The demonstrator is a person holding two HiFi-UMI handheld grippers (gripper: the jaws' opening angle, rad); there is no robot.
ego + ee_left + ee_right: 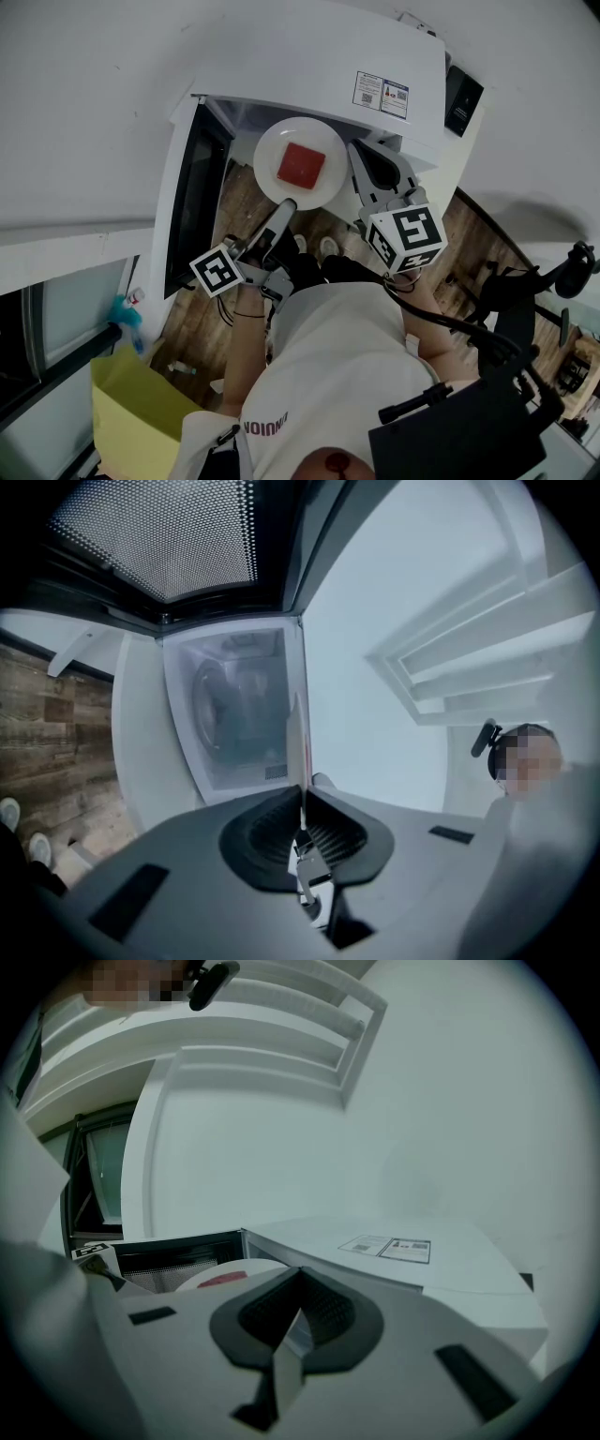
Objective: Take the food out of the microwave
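Observation:
A white plate [274,141] carrying a red square of food [301,164] hangs in front of the open white microwave [309,56]. My left gripper [286,204] is shut on the plate's near rim. In the left gripper view the plate [298,747] stands edge-on between the pads, with the empty microwave cavity [239,710] behind it. My right gripper [359,150] sits just right of the plate, apart from it, jaws shut with nothing between them. From the right gripper [300,1277] view the plate [246,1271] and food [223,1280] show at the left.
The microwave door [192,197] stands swung open at the left, its mesh window [159,536] above the left gripper. A yellow bag [141,403] lies at the lower left over a wooden floor [239,211]. Black equipment [506,422] fills the lower right.

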